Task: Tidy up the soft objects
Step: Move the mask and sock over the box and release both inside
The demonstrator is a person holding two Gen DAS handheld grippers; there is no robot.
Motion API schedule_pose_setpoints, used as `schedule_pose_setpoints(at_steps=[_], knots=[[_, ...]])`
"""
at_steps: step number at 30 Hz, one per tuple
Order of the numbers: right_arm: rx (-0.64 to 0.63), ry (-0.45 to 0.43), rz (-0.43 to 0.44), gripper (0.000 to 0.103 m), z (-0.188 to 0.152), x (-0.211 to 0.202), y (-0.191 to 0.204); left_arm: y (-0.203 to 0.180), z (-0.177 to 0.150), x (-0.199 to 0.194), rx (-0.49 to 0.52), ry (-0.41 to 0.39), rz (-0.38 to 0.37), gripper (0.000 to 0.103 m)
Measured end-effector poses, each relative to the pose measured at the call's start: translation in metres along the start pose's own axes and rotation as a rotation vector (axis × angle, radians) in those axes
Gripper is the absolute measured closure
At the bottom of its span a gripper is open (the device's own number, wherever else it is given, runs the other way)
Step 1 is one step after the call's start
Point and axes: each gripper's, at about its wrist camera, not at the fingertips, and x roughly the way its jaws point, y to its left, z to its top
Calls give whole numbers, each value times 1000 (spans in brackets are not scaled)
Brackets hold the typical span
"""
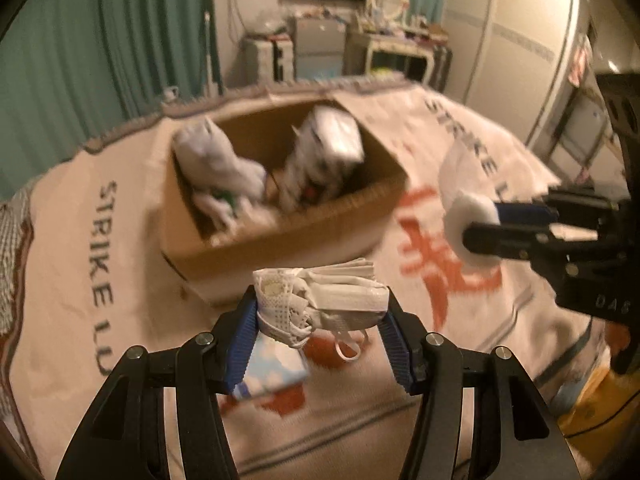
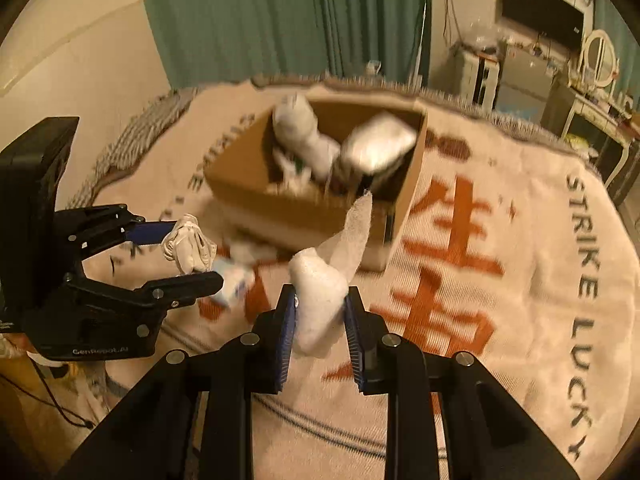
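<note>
My left gripper [image 1: 320,304] is shut on a bundle of white face masks [image 1: 328,296] and holds it above the blanket, in front of the cardboard box [image 1: 280,232]. It also shows in the right wrist view [image 2: 192,248] with the masks [image 2: 188,244]. My right gripper [image 2: 320,308] is shut on a white soft pad [image 2: 320,296] with a thin white sheet trailing toward the box [image 2: 312,212]. In the left wrist view it [image 1: 476,224] holds the pad [image 1: 468,220] to the right of the box. The box holds white plush items [image 1: 216,160] and a silvery pack [image 1: 332,140].
A cream blanket [image 2: 500,320] with red characters and "STRIKE LUCKY" lettering covers the bed. A small blue-and-white tissue pack [image 1: 272,372] lies on the blanket under my left gripper. Green curtains [image 2: 280,20], a TV and cluttered furniture stand behind.
</note>
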Motion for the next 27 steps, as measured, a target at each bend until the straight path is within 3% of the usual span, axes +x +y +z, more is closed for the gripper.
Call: schedule_pose_setpoints(at_steps=[8, 12, 21, 27], knots=[[-13, -70, -11, 79, 48, 0, 6, 39, 34, 0, -70, -36, 73, 47], [-25, -72, 6, 79, 68, 9, 11, 56, 46, 11, -108, -25, 64, 47], [-41, -50, 19, 79, 100, 36, 14, 79, 62, 34, -124, 0, 41, 47], [-27, -19, 21, 78, 107, 63, 9, 78, 70, 43, -62, -20, 48, 46]])
